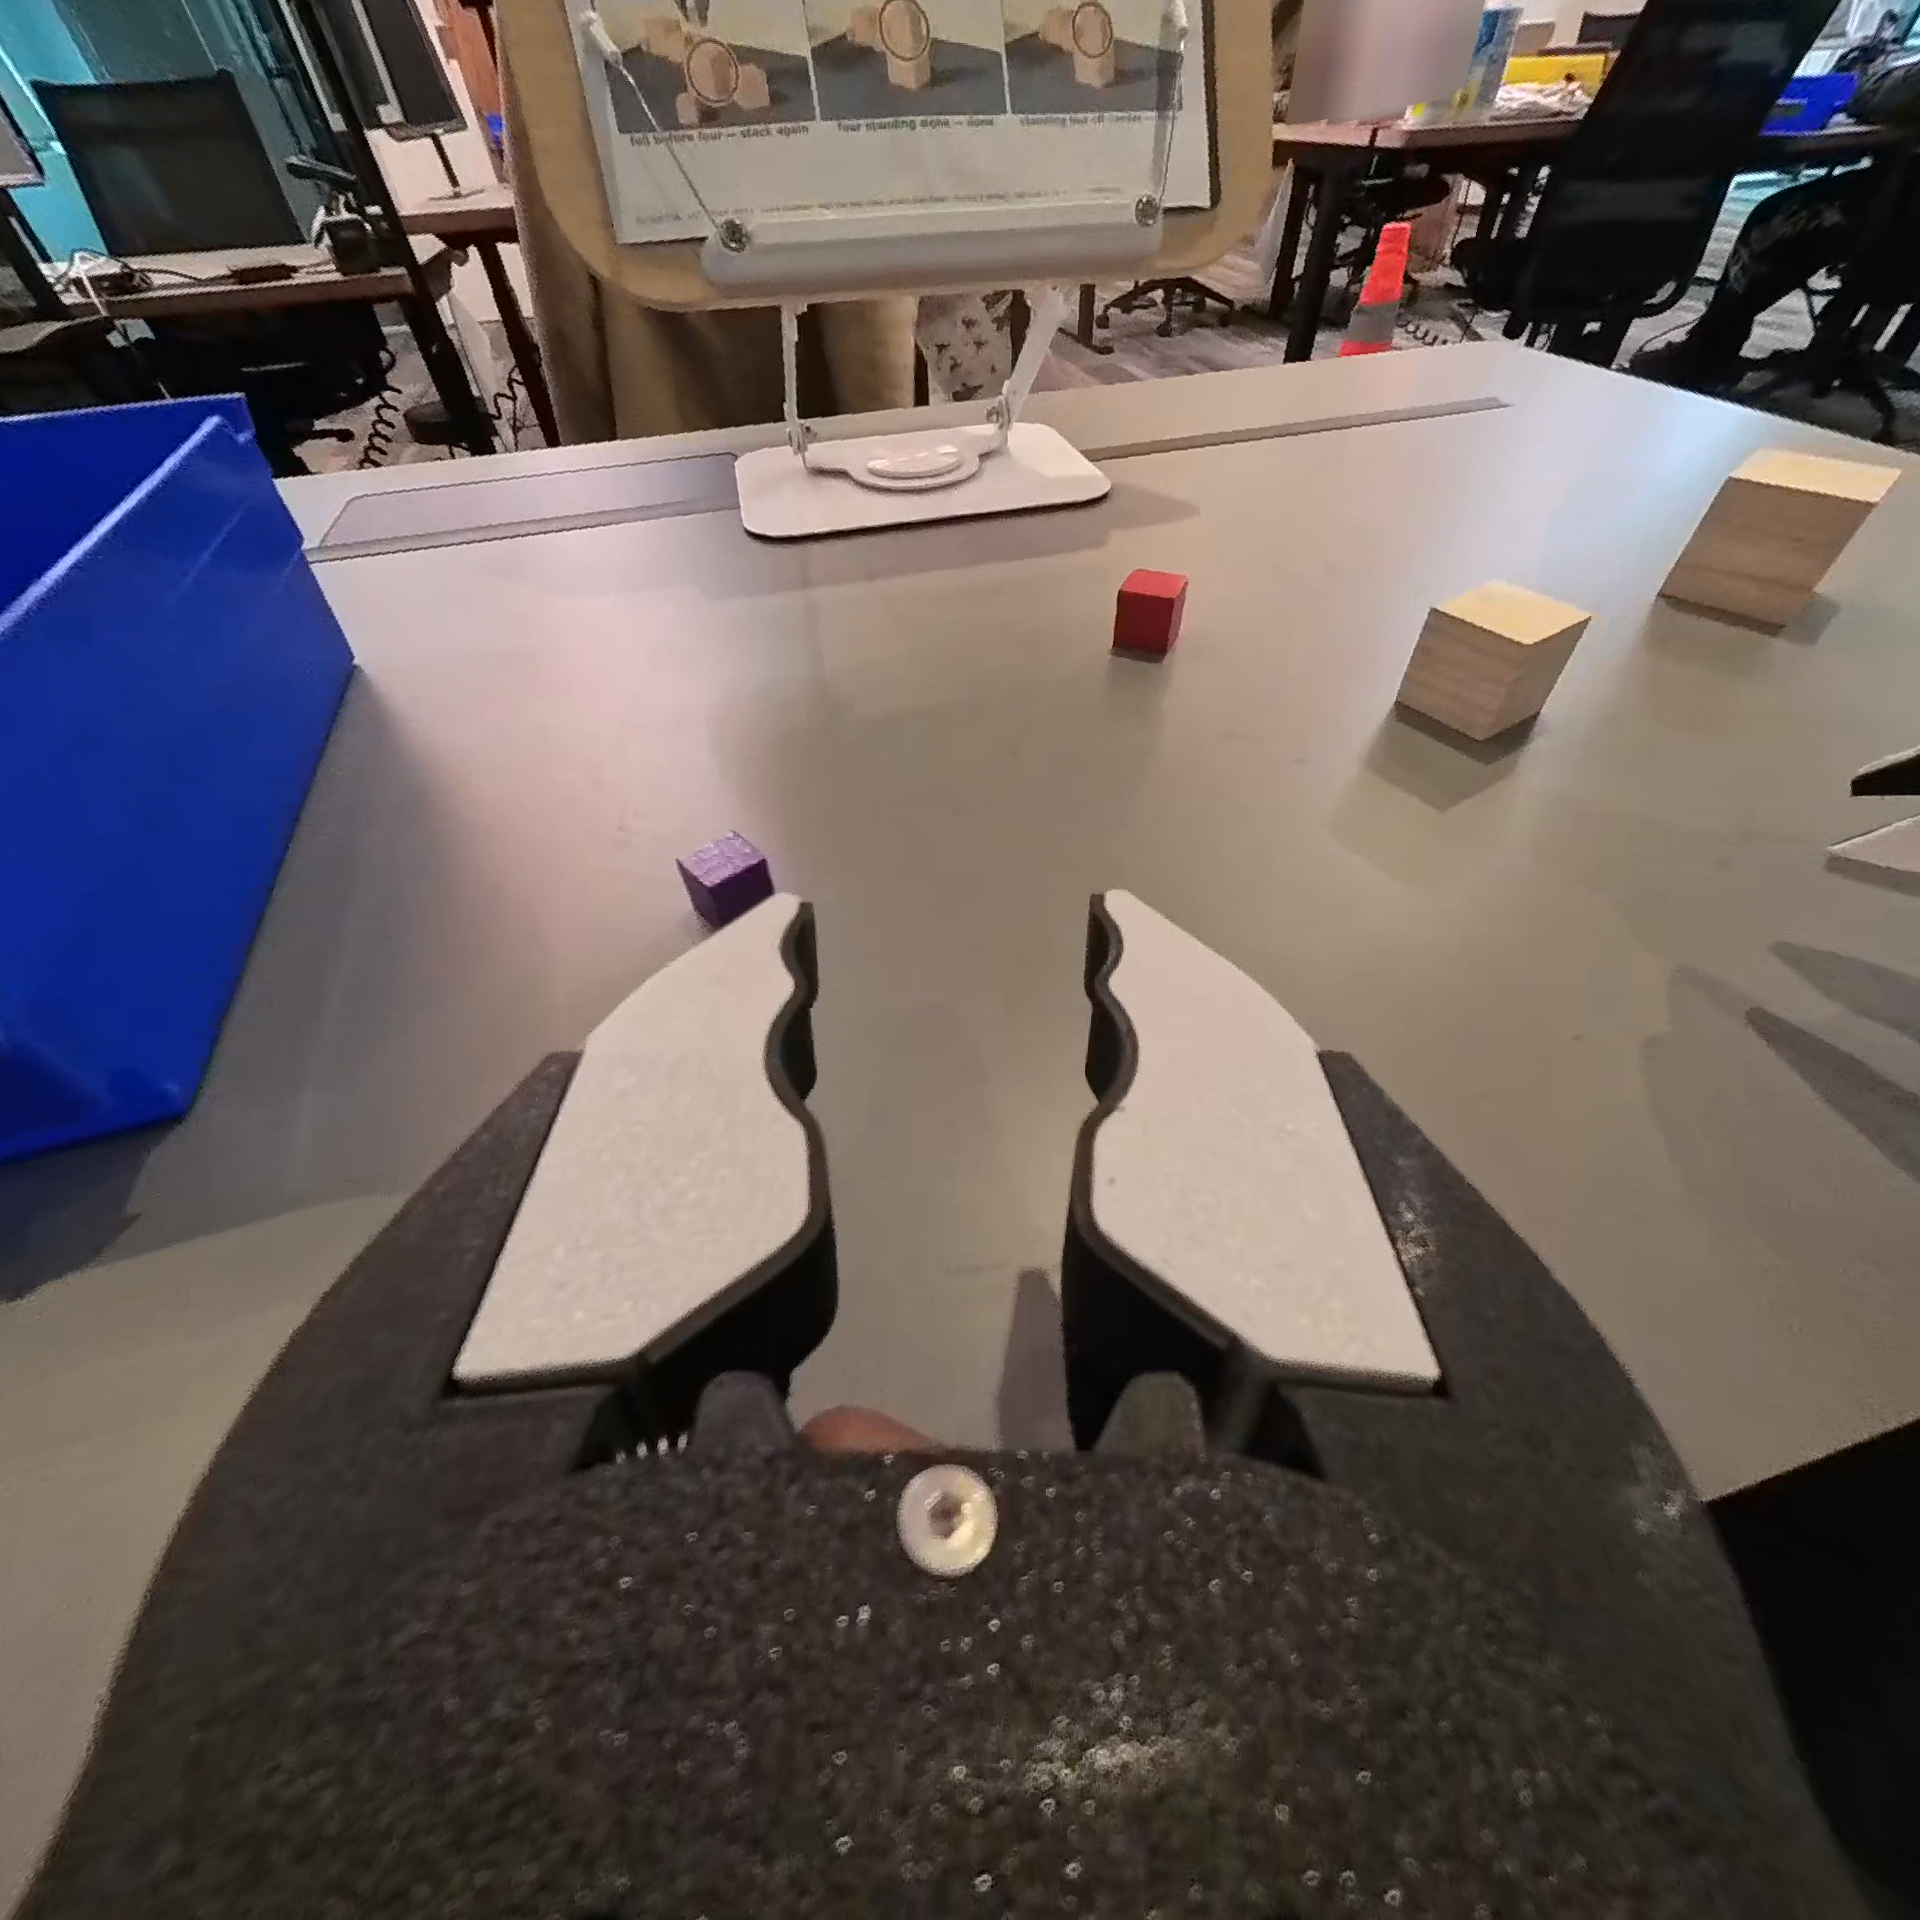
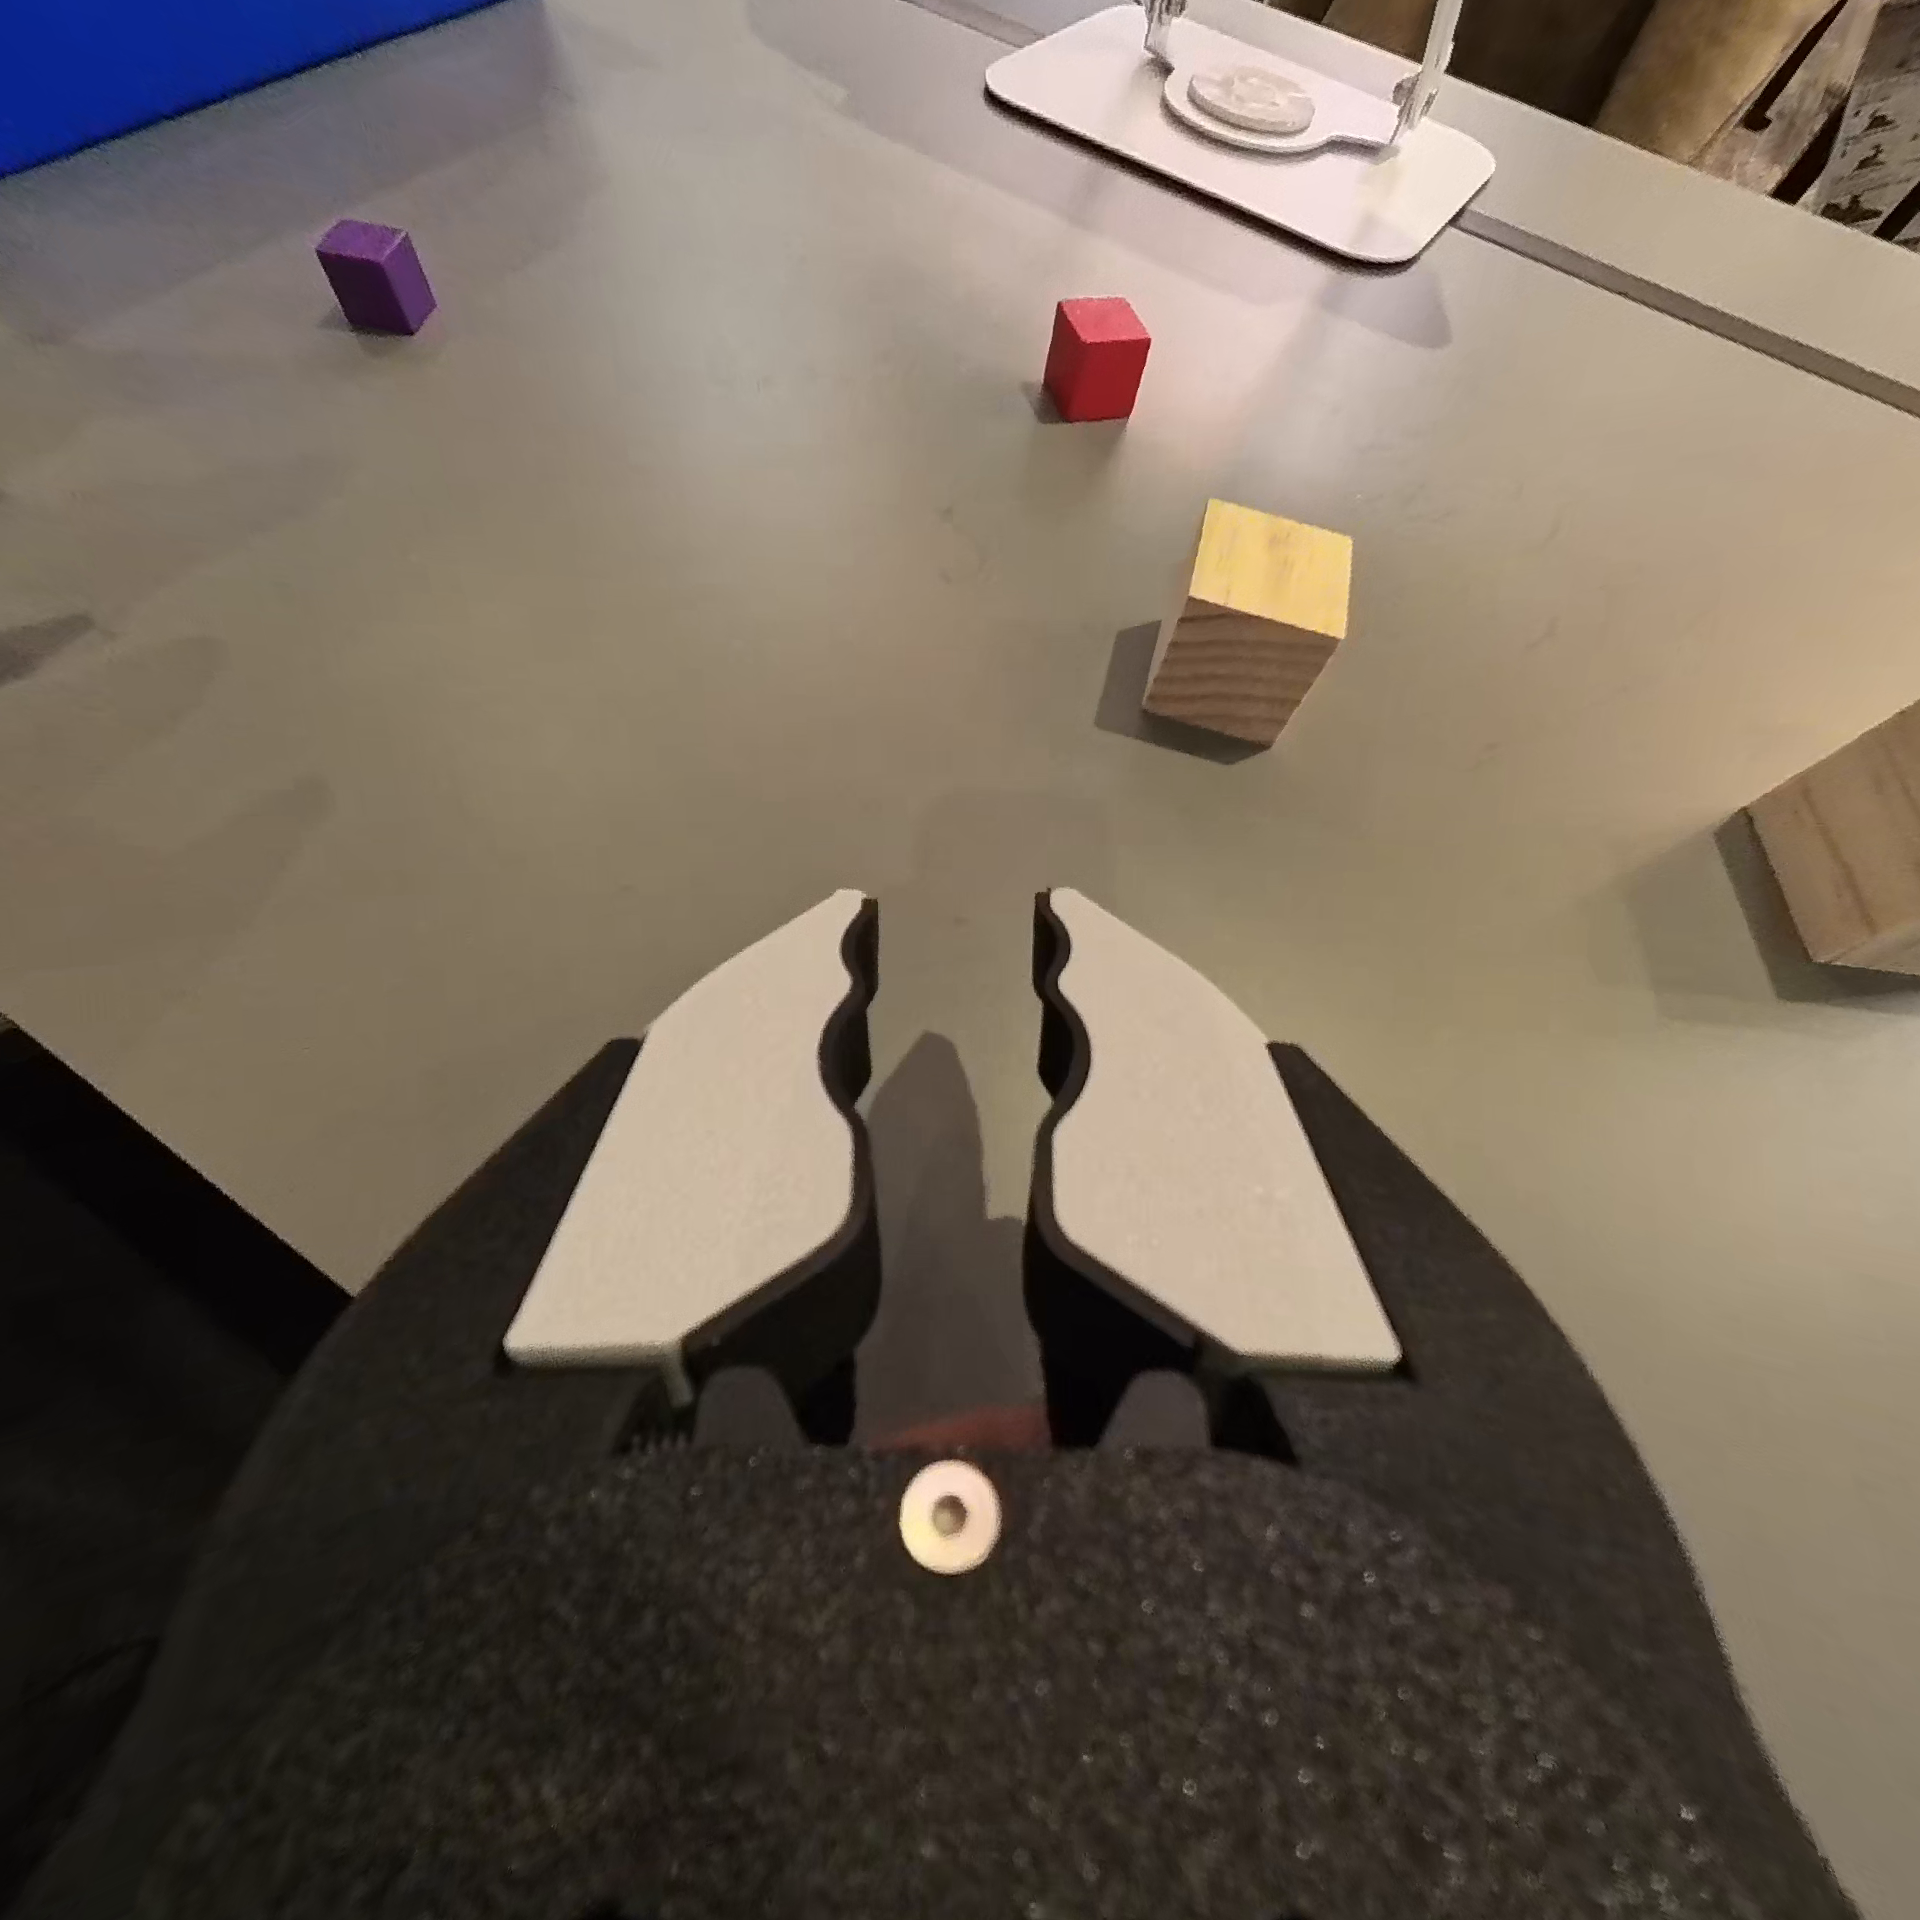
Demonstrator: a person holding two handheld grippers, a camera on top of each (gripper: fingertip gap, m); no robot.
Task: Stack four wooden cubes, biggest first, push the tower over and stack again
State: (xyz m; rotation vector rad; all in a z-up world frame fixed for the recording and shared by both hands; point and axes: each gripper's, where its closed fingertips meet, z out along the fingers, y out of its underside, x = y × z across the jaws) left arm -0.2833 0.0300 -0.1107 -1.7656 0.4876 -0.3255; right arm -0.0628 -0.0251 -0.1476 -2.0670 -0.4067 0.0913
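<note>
Four cubes apart on the grey worktop (image 1: 935, 748), unstacked: largest wooden cube (image 1: 1771, 535), medium wooden cube (image 1: 1491, 657), red cube (image 1: 1149, 611), purple cube (image 1: 724, 876). Blue bin (image 1: 135, 748) at left, contents hidden. Left gripper (image 1: 948, 920) and right gripper (image 2: 954, 909): jaws parted, empty.

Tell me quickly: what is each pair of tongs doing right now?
Left tongs: open, holding nothing.
Right tongs: open, holding nothing.
</note>
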